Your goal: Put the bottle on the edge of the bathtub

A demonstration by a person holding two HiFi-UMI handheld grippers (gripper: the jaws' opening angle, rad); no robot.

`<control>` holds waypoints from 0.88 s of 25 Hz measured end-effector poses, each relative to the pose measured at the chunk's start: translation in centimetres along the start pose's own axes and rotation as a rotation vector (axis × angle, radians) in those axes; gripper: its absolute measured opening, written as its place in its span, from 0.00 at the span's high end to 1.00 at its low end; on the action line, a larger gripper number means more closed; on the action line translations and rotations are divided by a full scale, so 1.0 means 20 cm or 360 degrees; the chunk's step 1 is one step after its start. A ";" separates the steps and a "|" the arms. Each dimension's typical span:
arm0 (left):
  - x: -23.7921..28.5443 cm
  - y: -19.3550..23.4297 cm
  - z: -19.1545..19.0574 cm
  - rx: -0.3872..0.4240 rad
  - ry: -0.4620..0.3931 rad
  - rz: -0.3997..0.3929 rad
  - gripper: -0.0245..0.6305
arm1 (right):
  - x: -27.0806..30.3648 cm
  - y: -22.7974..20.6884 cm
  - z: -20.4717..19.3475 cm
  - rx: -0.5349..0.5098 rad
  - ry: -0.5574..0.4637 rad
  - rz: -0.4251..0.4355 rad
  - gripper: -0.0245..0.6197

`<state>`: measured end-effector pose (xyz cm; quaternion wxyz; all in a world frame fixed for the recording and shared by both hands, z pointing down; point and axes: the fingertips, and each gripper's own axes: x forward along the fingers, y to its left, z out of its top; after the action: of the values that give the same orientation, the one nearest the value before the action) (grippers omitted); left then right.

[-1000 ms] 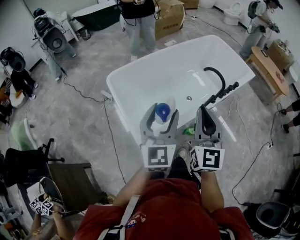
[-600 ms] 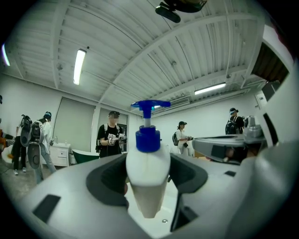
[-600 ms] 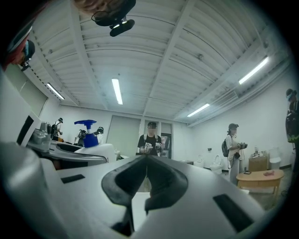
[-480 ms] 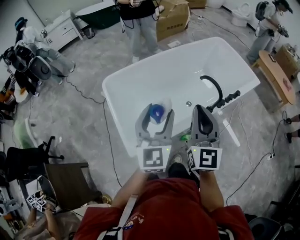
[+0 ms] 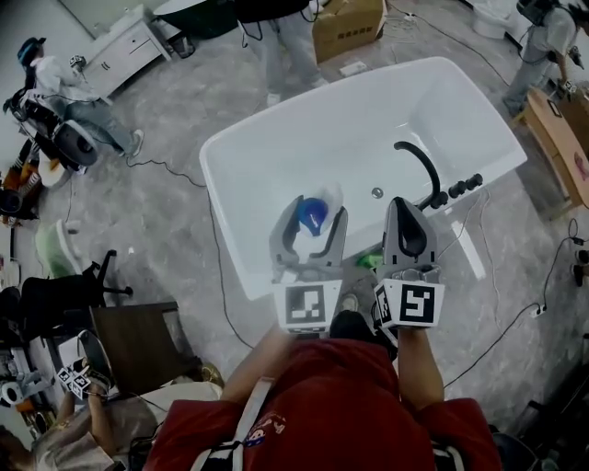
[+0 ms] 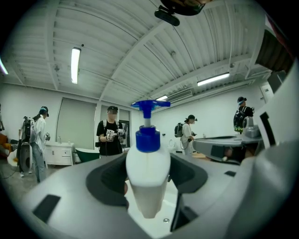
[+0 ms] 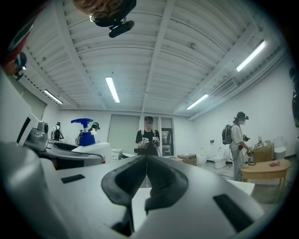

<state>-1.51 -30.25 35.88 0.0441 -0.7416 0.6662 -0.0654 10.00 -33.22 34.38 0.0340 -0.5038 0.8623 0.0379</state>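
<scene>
A white pump bottle with a blue cap point(image 5: 313, 213) point(image 6: 148, 172) stands upright between the jaws of my left gripper point(image 5: 316, 226) point(image 6: 148, 189), which is shut on its body. It hangs over the near end of the white bathtub point(image 5: 230, 241), just past the near rim. My right gripper point(image 5: 403, 206) point(image 7: 146, 158) is beside it on the right, shut and empty, pointing over the tub's near right rim. In the right gripper view, the bottle point(image 7: 87, 136) shows at the left. A black curved faucet point(image 5: 420, 162) rises from the tub's right rim.
A small green thing point(image 5: 370, 261) lies by the tub's near rim, between the grippers. A person point(image 5: 287, 37) stands beyond the tub, near a cardboard box point(image 5: 348, 26). A wooden table point(image 5: 563, 138) is at the right, a dark chair point(image 5: 129, 348) at the near left. Cables cross the floor.
Both grippers have moved forward together toward the tub, and the view has shifted with them. The bottle stays in the left jaws; the right jaws stay closed.
</scene>
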 end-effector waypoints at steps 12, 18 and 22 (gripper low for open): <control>0.08 0.12 -0.10 -0.0076 0.0028 -0.0016 0.55 | 0.15 0.07 -0.08 -0.0036 0.0080 -0.0014 0.94; 0.09 0.15 -0.23 -0.0075 0.0094 -0.0074 0.55 | 0.19 0.12 -0.11 -0.0074 0.0112 -0.0042 0.94; 0.11 0.17 -0.34 -0.0090 0.0133 -0.0094 0.55 | 0.21 0.13 -0.12 -0.0094 0.0137 -0.0053 0.94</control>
<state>-5.61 -32.59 42.11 -0.0066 -0.7585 0.6469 -0.0789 5.59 -35.71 36.44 -0.0173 -0.5201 0.8529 0.0411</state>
